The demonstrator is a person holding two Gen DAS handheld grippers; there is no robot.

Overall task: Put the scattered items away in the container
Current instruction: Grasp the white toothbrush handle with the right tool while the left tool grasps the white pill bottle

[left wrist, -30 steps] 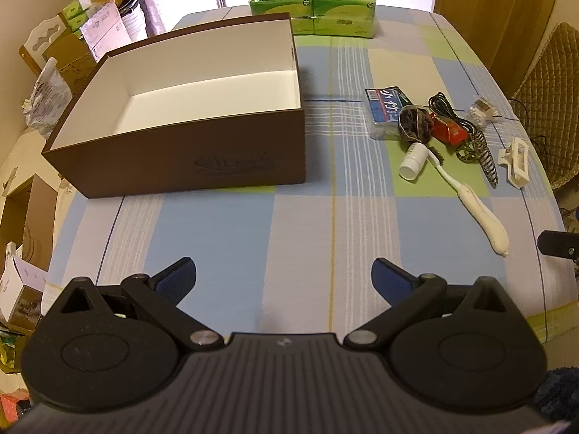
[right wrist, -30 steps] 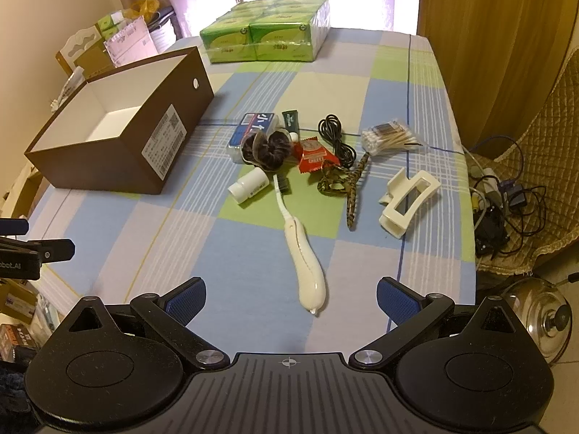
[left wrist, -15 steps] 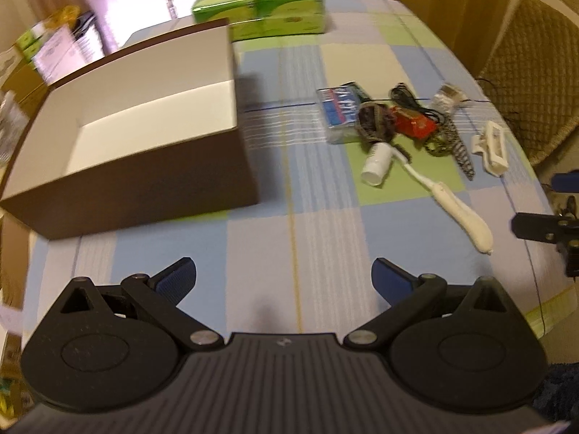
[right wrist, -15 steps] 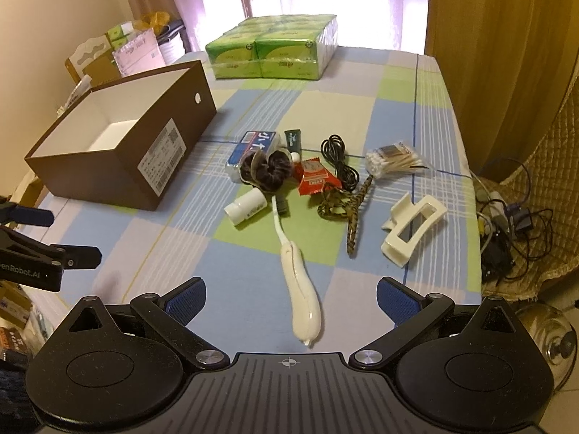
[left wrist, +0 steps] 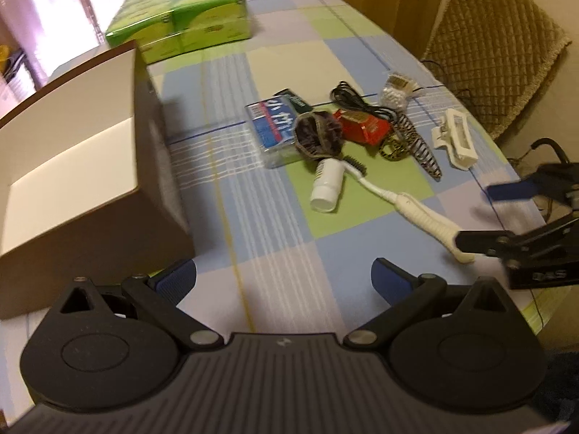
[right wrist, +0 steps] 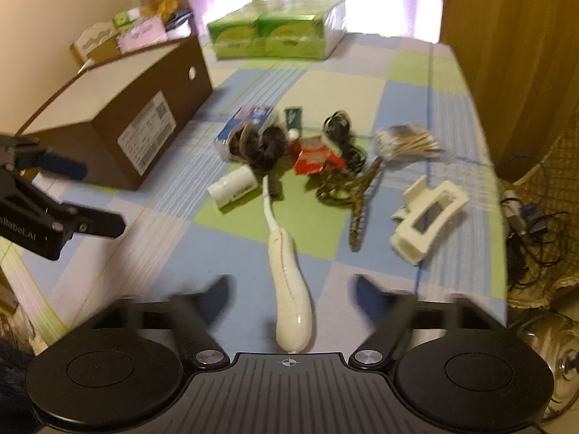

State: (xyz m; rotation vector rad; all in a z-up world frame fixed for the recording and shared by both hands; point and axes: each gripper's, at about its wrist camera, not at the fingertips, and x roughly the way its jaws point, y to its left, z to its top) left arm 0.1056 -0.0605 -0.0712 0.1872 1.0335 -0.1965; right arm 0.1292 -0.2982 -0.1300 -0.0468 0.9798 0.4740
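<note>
An open brown box (left wrist: 83, 188) with a white inside stands at the table's left; its labelled end (right wrist: 148, 137) shows in the right wrist view. Scattered items lie in a cluster: a white-handled brush (right wrist: 289, 282), a small white bottle (right wrist: 233, 186), a dark scrunchie (right wrist: 262, 143), a blue packet (left wrist: 273, 123), a red wrapper (right wrist: 313, 153), a black cable (right wrist: 340, 126), cotton swabs (right wrist: 405, 141), a patterned hair clip (right wrist: 358, 209) and a white claw clip (right wrist: 427, 215). My right gripper (right wrist: 291, 294) is open, its fingers either side of the brush handle. My left gripper (left wrist: 284, 280) is open above bare cloth.
A checked cloth (left wrist: 253, 72) covers the table. A green pack of tissues (left wrist: 181, 32) lies at the far end behind the box. A woven chair (left wrist: 495, 47) stands at the table's right side, with cables (right wrist: 532, 224) and a pot lid on the floor there.
My right gripper moved forward and down until its fingers straddle the brush handle. My left gripper swung right, so the box slid left in its view and the right gripper came in.
</note>
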